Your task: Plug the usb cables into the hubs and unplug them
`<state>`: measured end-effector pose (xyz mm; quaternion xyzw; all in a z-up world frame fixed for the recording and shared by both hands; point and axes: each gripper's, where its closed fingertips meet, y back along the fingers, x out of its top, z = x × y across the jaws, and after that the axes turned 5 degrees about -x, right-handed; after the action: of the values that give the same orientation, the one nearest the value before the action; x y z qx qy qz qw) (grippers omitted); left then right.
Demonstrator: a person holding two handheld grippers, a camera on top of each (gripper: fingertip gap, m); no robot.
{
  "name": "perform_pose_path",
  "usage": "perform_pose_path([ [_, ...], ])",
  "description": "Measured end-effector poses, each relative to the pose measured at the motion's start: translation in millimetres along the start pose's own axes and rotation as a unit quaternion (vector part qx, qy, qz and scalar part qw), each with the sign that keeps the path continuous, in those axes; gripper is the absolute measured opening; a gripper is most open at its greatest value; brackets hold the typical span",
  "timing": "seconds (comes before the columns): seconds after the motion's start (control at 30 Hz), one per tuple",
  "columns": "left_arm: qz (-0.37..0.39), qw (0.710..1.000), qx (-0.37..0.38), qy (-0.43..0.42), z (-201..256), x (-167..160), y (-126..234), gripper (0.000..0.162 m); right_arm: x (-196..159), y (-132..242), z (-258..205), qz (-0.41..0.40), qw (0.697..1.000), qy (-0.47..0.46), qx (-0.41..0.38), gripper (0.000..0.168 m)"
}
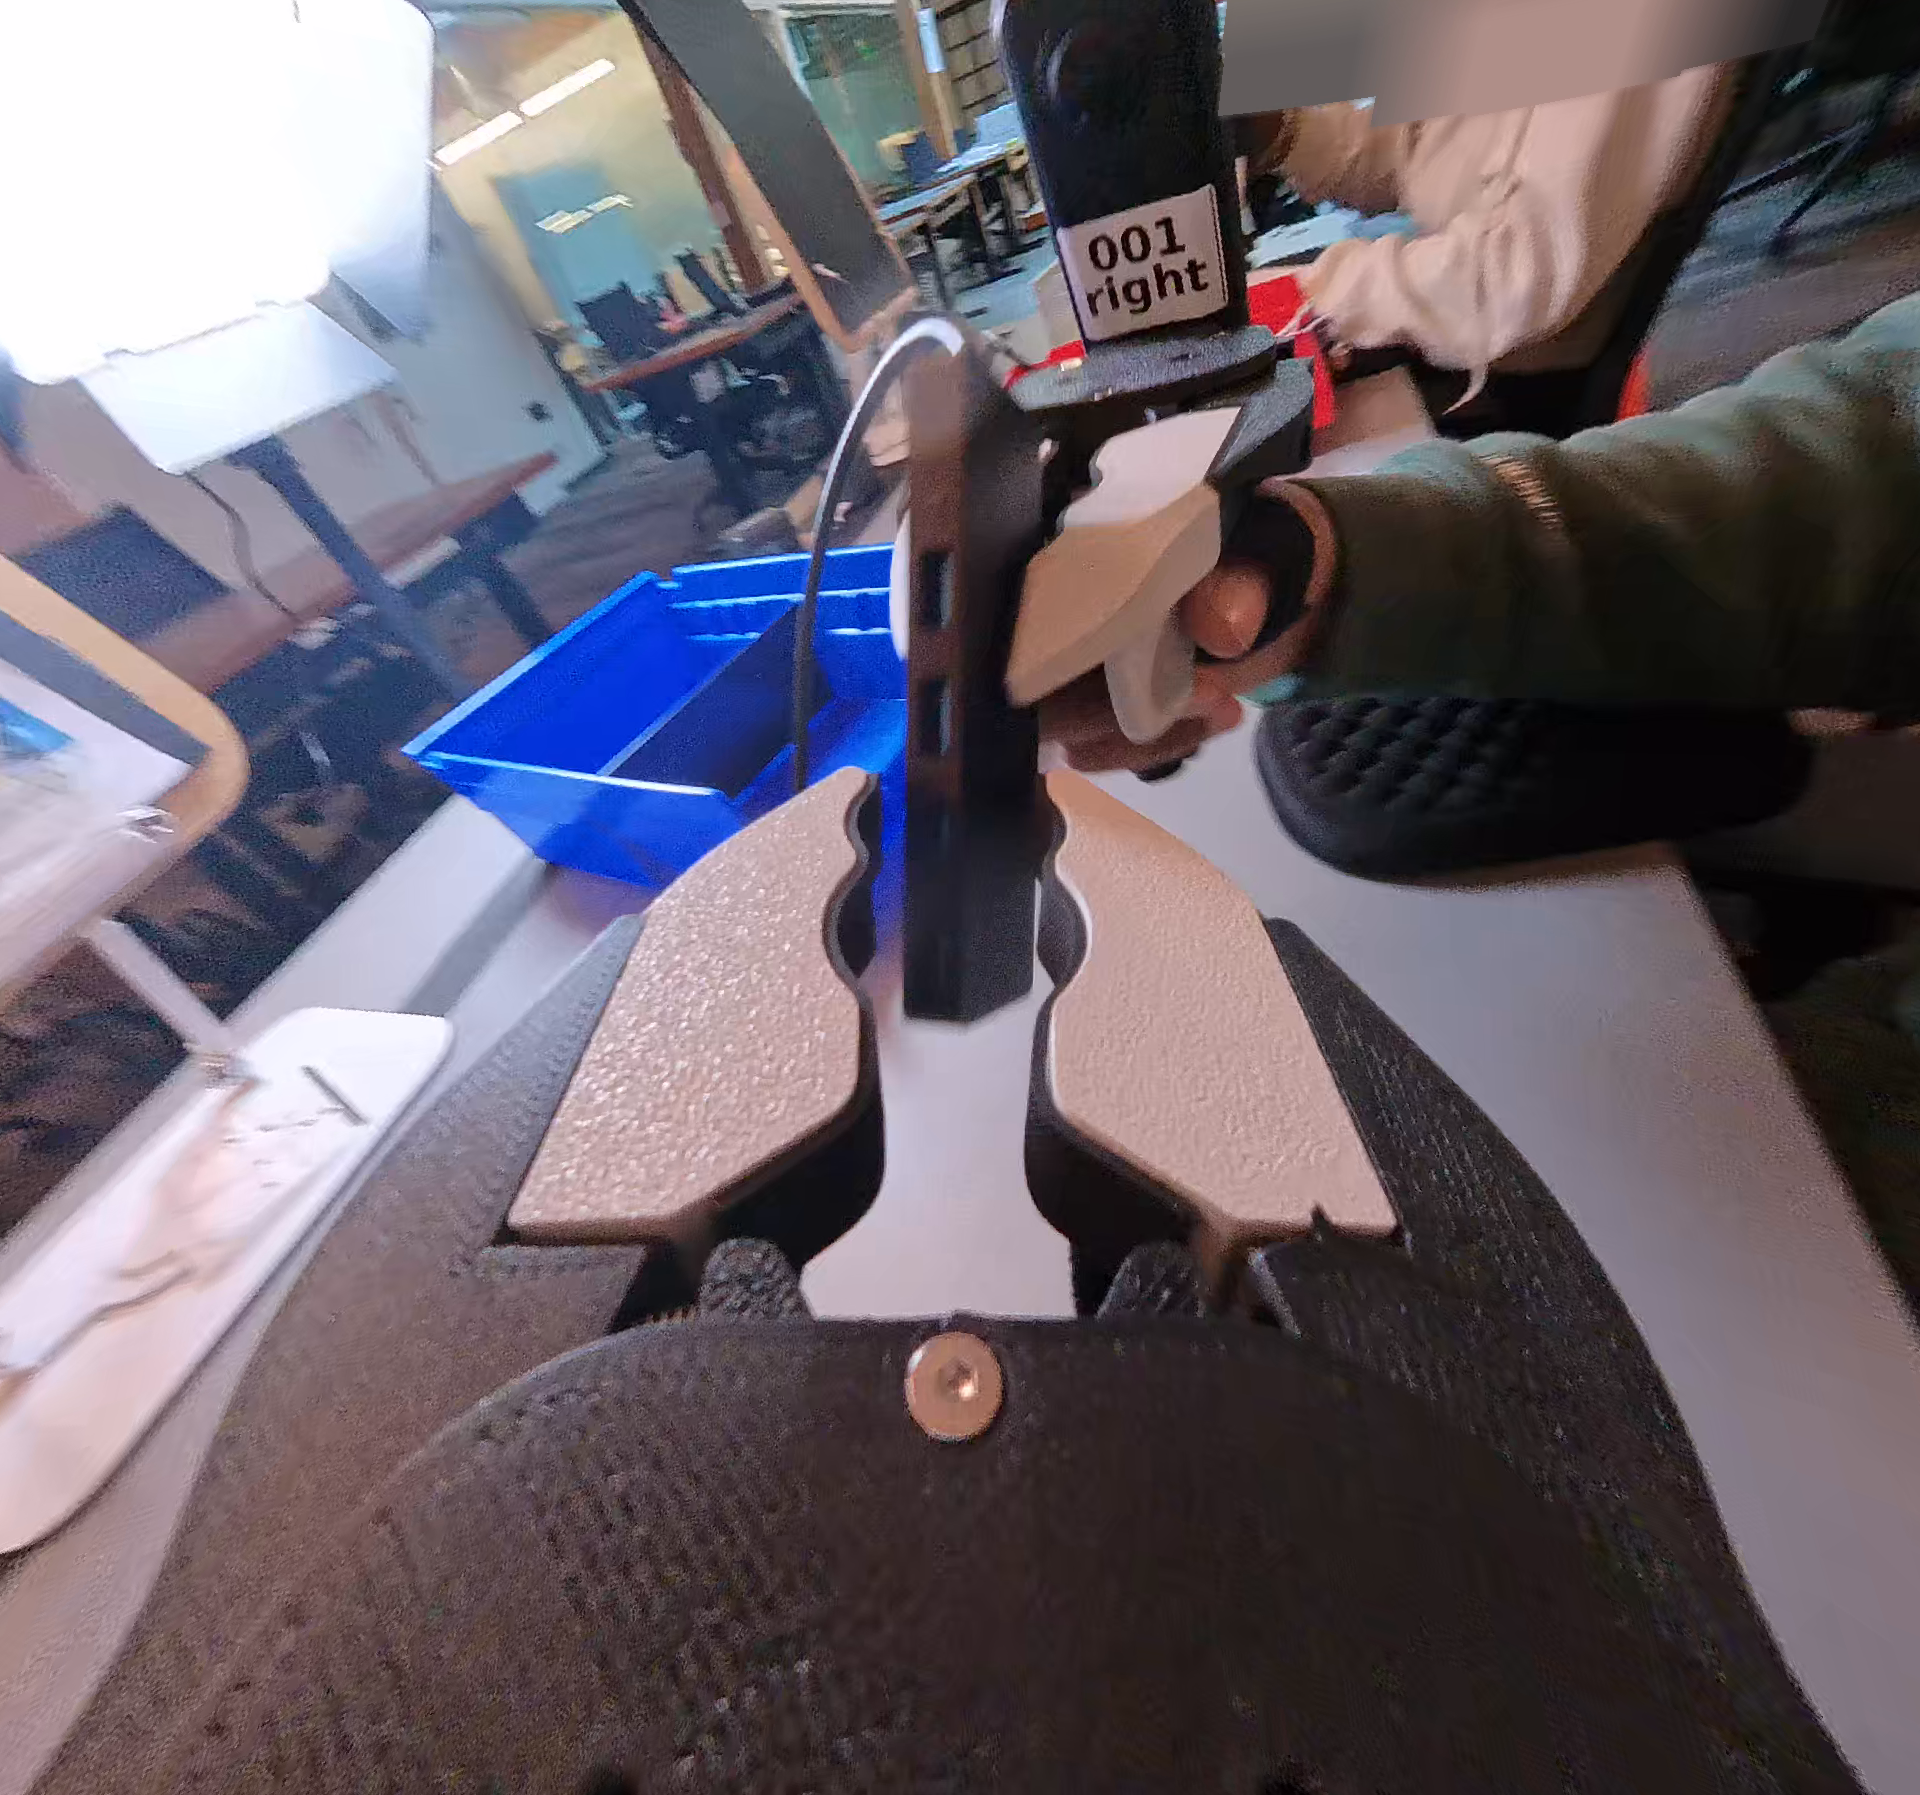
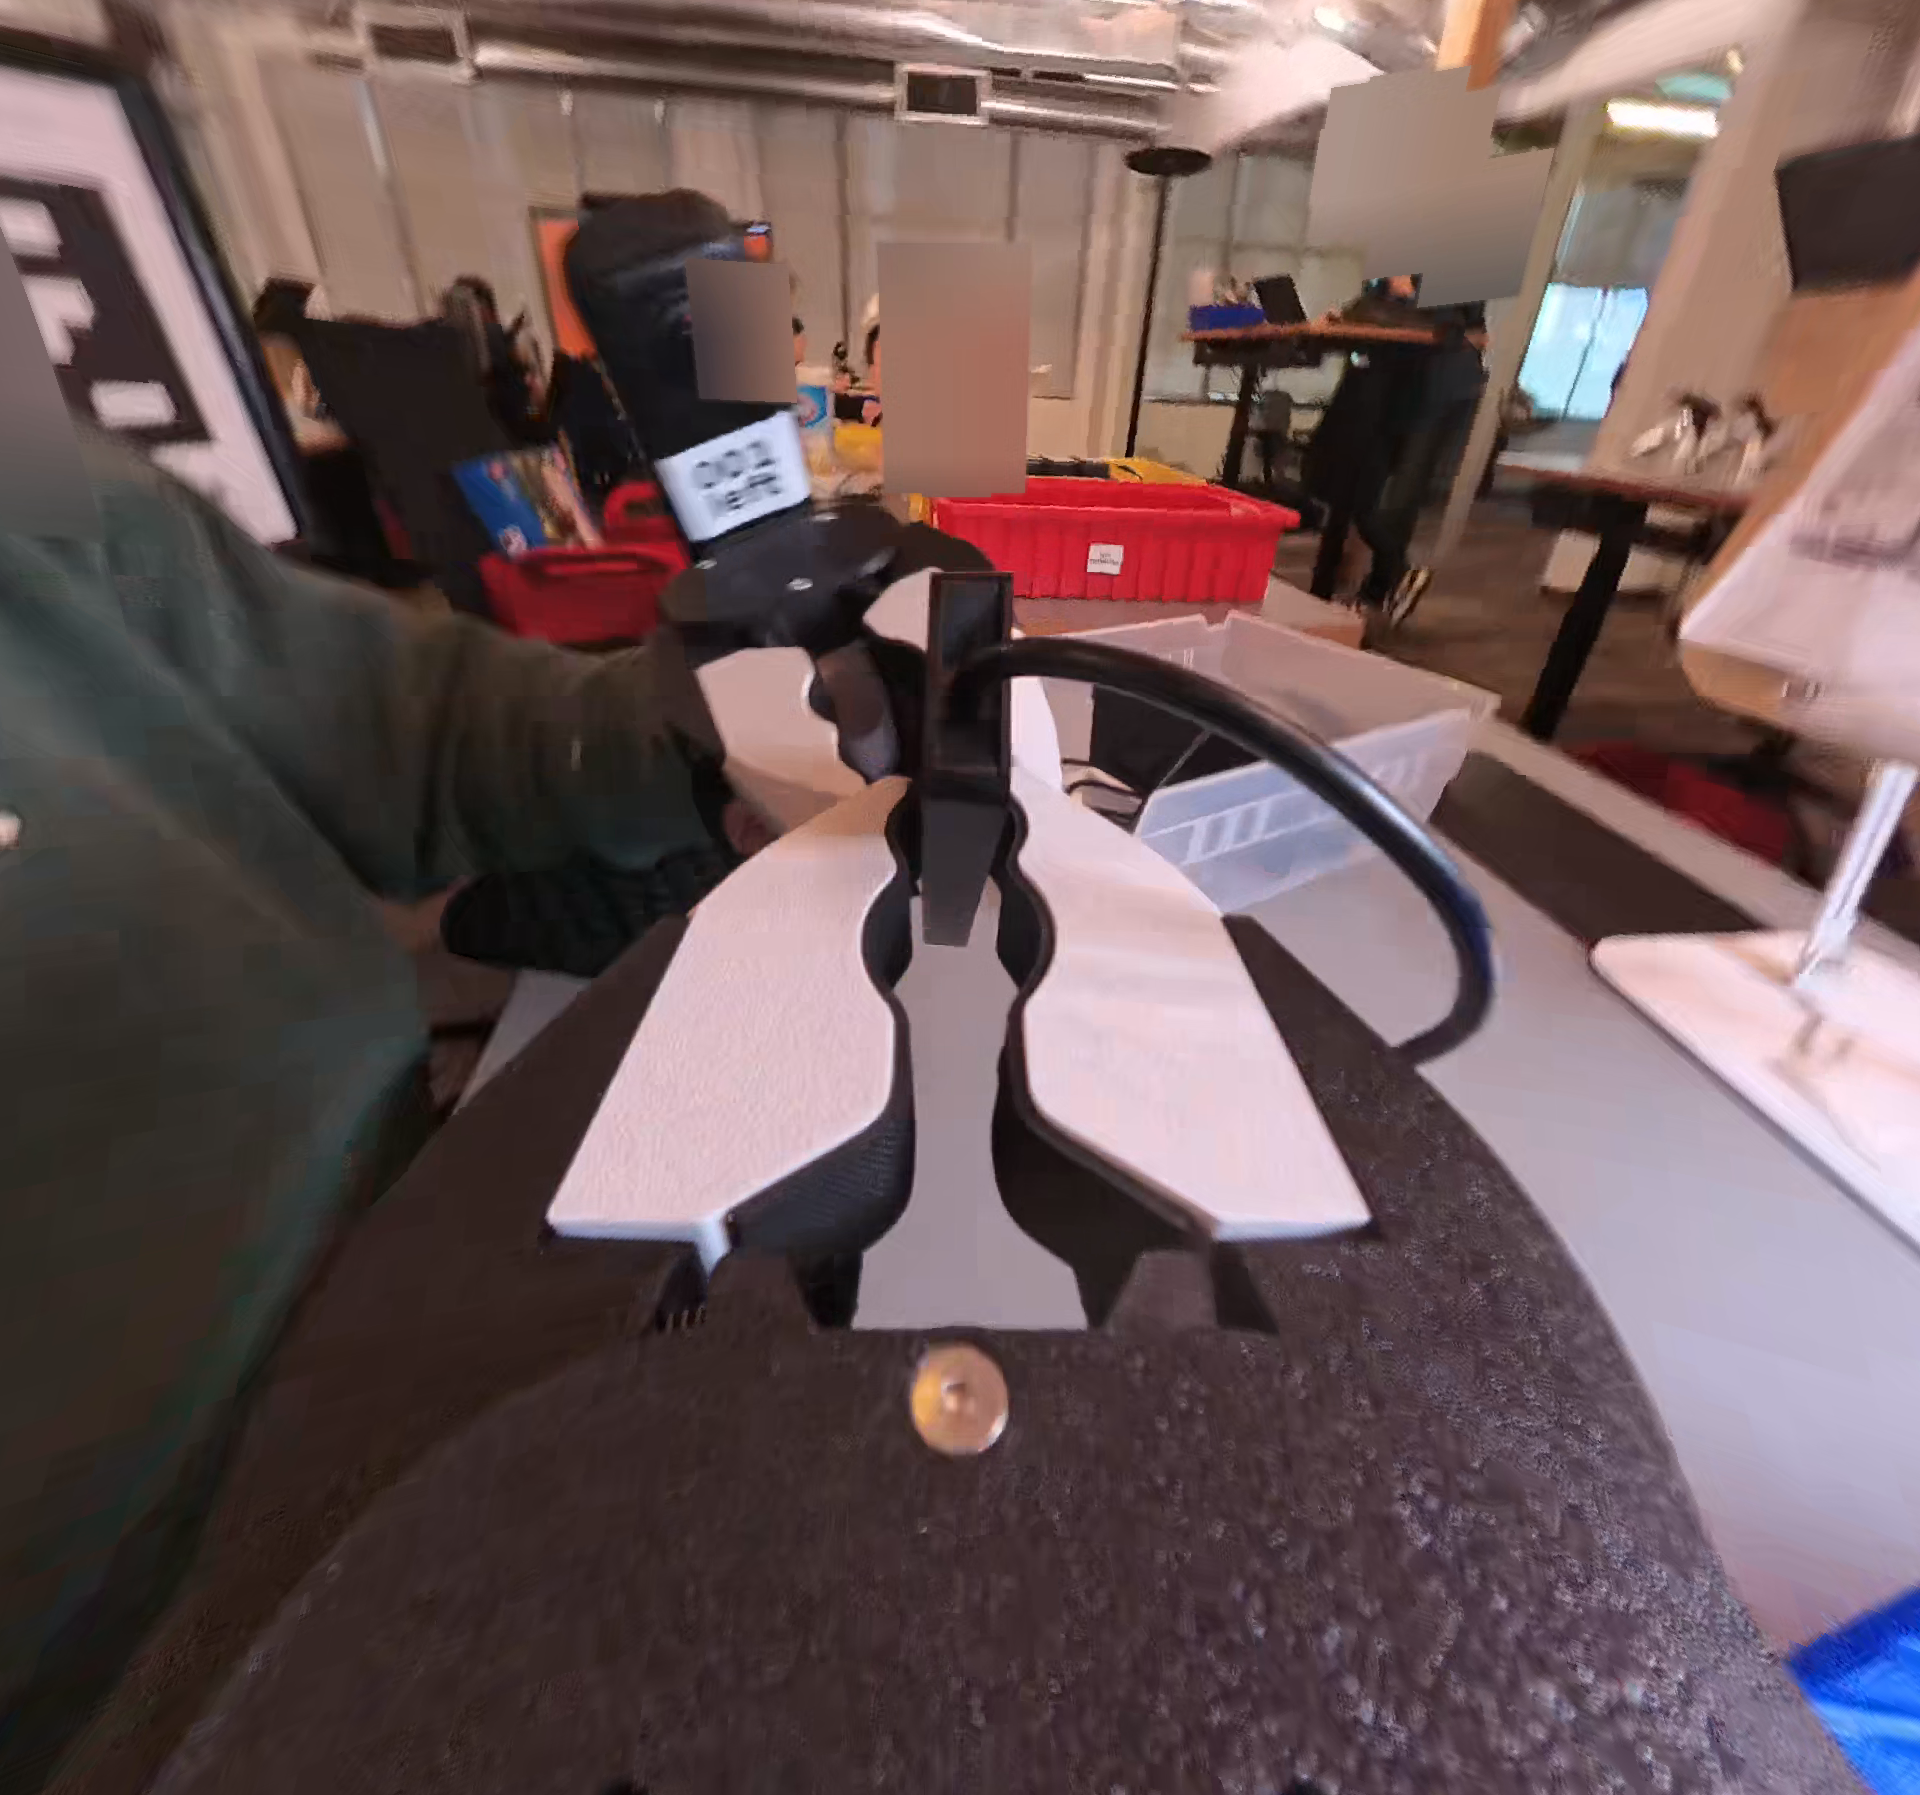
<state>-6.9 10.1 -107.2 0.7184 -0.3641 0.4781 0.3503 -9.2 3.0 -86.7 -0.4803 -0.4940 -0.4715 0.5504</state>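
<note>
- Your left gripper (image 1: 951, 898) pinches the lower end of the upright black hub (image 1: 961, 706), fingers nearly closed.
- Your right gripper (image 2: 956, 836) clamps the same hub, its cable (image 2: 1351, 789) arcing toward 3 o'clock.
- Blue bin (image 1: 644, 717) on the table (image 1: 1507, 1070), at 10 o'clock.

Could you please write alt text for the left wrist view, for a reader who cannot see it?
The left hand-held gripper grips the lower end of an upright black USB hub, while the right hand-held gripper, held by a hand in a green sleeve, holds its upper part. A blue bin sits behind on the grey table.
</note>
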Motion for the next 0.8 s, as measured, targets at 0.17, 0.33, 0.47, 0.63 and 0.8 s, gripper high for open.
perform_pose_path([
  [0.17, 0.025, 0.991, -0.117, 0.052, 27.5, -2.2, 4.0, 0.024, 39.7, 34.8, -21.7, -0.012, 0.993, 0.035, 0.11, 0.012],
  [0.33, 0.012, 0.994, -0.11, -0.012, 32.2, 1.2, 5.1, 0.026, 96.4, 73.1, -46.5, -0.092, 0.972, 0.073, 0.205, 0.012],
  [0.47, 0.009, 0.996, -0.094, -0.002, 22.4, -0.9, 9.5, 0.024, 108.6, 86.2, -45.8, -0.162, 0.958, 0.071, 0.224, 0.012],
  [0.63, -0.041, 0.997, -0.054, -0.026, 13.1, -22.4, 11.9, 0.02, 124.7, 116.9, -37.5, -0.166, 0.965, 0.066, 0.192, 0.012],
  [0.8, -0.145, 0.989, -0.014, -0.034, -21.3, -69.6, 15.1, 0.03, 110.4, 143.3, -25.6, -0.18, 0.973, 0.038, 0.138, 0.012],
])
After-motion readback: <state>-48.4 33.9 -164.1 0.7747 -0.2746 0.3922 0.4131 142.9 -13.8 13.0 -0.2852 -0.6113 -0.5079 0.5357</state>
